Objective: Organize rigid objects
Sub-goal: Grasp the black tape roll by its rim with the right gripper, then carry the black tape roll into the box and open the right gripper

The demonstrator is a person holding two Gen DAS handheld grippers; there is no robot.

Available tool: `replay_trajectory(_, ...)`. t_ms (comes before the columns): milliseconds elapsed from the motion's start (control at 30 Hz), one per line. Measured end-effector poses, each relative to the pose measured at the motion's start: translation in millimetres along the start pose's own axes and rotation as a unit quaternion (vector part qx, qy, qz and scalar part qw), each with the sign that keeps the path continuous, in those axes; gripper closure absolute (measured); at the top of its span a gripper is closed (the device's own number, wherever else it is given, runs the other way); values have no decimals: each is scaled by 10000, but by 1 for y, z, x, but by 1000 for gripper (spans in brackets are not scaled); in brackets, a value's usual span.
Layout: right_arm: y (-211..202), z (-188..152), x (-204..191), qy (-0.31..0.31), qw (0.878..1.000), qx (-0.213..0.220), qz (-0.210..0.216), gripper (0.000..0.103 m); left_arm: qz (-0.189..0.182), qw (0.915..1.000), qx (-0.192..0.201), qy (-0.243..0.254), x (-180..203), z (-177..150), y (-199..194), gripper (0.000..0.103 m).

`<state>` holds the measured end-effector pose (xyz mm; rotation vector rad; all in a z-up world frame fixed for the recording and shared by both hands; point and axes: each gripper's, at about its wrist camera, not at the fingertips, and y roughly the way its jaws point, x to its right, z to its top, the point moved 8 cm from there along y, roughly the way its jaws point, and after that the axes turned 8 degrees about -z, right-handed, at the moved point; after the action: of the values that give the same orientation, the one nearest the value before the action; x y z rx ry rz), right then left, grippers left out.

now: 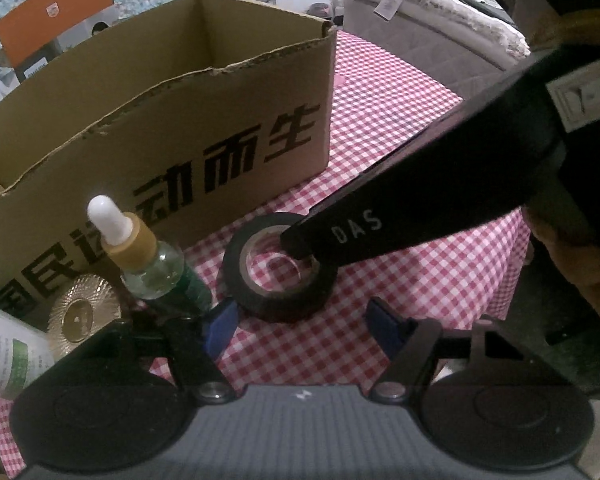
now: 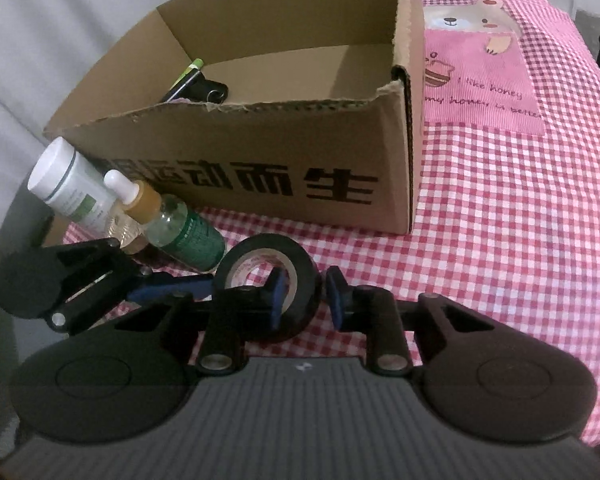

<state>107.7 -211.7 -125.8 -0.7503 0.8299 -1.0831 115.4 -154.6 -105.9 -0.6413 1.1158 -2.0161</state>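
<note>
Black tape roll [image 2: 269, 280] tilted, hole facing camera

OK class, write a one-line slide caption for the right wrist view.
Right gripper shut on the black tape roll's wall, beside a dropper bottle and cardboard box.

I am in a home, probably a bedroom. A mattress with bedding [image 1: 420, 12] lies at the upper right of my left view, and the table wears a pink checked cloth [image 2: 520, 208] with a cartoon bear [image 2: 472, 20].
</note>
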Motion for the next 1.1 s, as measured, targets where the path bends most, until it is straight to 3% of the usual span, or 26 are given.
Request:
replay_trajectory(267,-6,-9,6,-25,9999,8,-163,84,-121,9998,8,150,18,1,5,32)
replay_trajectory(533,-17,-25,20,311,9995,-27,-80,84,183,9977,155,638,31,0,6,29)
replay_trajectory(867,-21,-29,24,425,9991,20,-33,84,152,9968,202,756,32,15,16,25)
replay_trajectory(1100,-23,-29,24,427,9990,84,-37,84,2,9978,230,621,28,19,18,35)
